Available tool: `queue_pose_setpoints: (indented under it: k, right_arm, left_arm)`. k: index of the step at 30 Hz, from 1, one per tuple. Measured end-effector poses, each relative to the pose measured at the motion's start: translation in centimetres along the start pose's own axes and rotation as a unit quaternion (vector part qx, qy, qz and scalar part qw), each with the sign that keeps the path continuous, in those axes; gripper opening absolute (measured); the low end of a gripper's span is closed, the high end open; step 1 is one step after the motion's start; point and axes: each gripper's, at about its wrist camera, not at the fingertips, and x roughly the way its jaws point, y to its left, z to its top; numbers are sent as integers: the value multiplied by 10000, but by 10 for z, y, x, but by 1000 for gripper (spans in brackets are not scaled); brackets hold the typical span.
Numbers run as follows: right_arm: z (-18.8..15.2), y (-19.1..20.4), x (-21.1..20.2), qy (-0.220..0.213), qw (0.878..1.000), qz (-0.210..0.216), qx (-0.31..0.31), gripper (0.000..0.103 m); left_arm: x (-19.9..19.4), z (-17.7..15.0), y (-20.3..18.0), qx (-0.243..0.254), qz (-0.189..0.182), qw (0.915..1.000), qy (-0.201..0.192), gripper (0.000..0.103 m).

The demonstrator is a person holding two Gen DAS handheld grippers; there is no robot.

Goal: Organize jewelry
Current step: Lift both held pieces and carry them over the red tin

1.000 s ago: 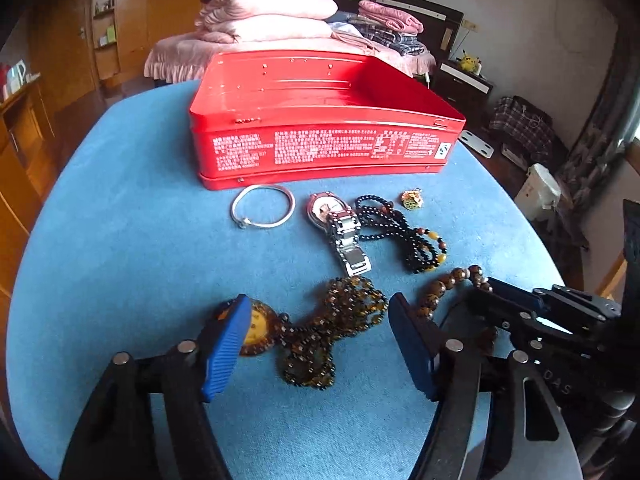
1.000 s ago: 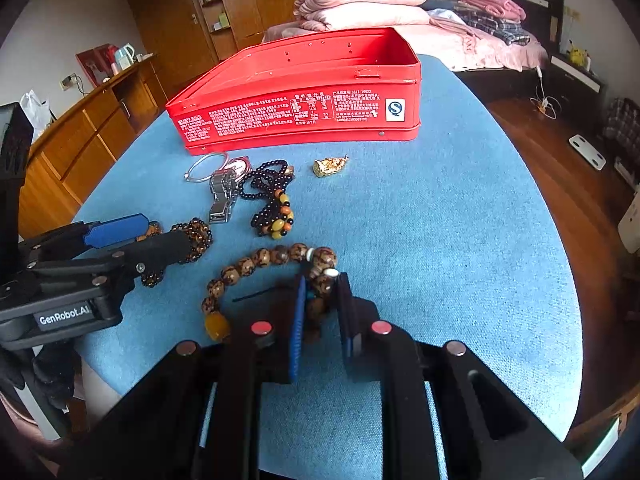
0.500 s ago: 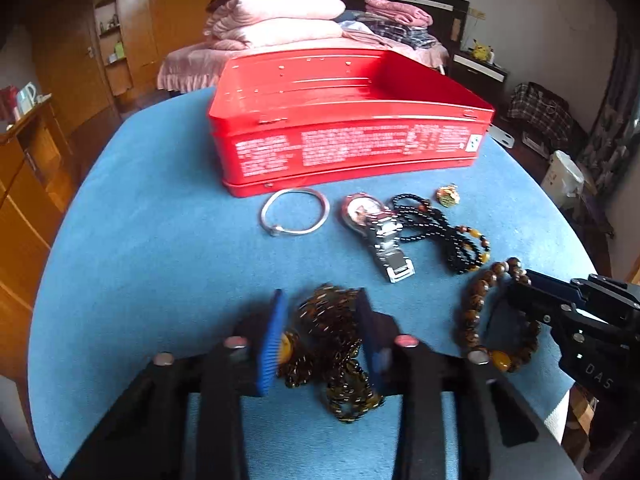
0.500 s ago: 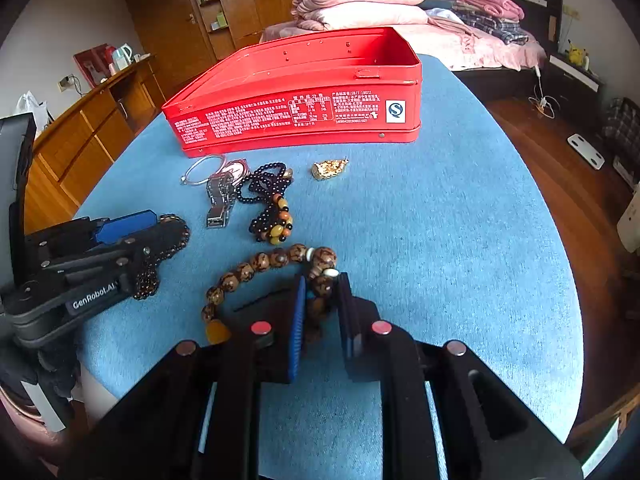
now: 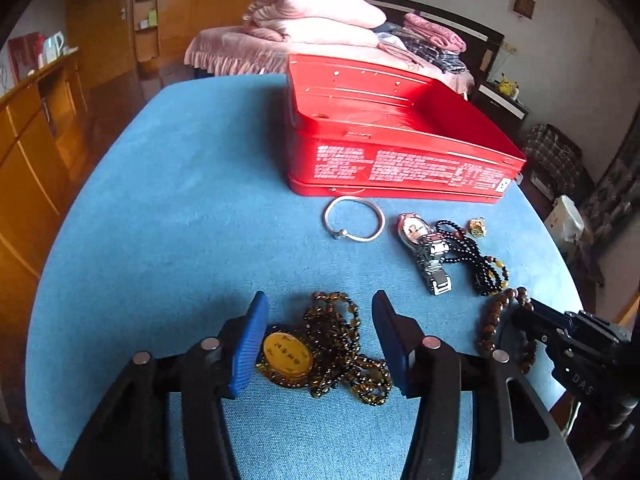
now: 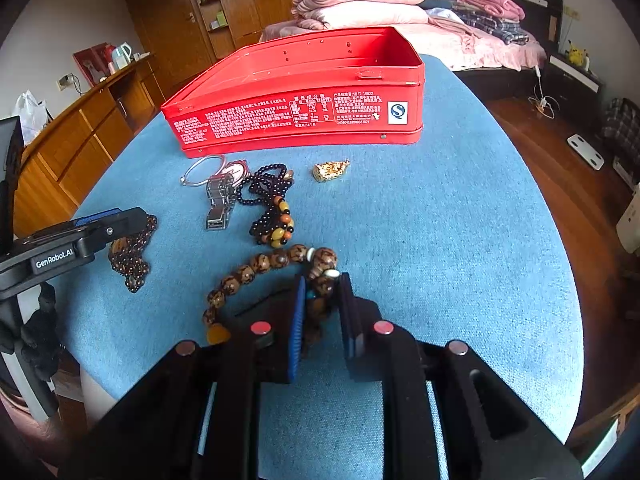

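While the right gripper (image 6: 322, 312) pinches the wooden bead bracelet (image 6: 256, 270), the half-open left gripper (image 6: 106, 222) reads "GenRobot.AI".

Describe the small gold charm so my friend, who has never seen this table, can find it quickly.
Start at the open red metal tin on the blue tablecloth. In front of its labelled wall, toward the end with the white square logo, lies the small gold charm. It lies alone, a lumpy, shiny nugget beside the black bead strand, and is the only loose piece that is neither beaded nor ring-shaped.
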Motion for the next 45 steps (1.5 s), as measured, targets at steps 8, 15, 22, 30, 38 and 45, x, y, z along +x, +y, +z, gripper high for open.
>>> queue_pose_setpoints:
  k: [8,15,22,30,38,45]
  right_arm:
    - [1,0,0,-6,10000,23,17,17]
    - [2,-1,0,-20,10000,71,57,18]
    - [2,0,0,-18,9999,83,59,18]
    - [3,2,3,-5,10000,42,22,21]
    - [4,1,5,-15,9999,116,-4,23]
    - [4,5,4,-50,9999,-93,-108,14]
  left_arm:
    - [7,-8,-25,507,131,9985,157,65]
    - [10,-11,-27,523,184,9982,219,27]
    - [1,-2,-3,102,152,9998,33,21]
    - [12,-4,-5,198,390,9990,107,25]
    - [18,-5,-12,334,564,9978,43,41]
    - [16,-3,-11,247,423,9988,25,20]
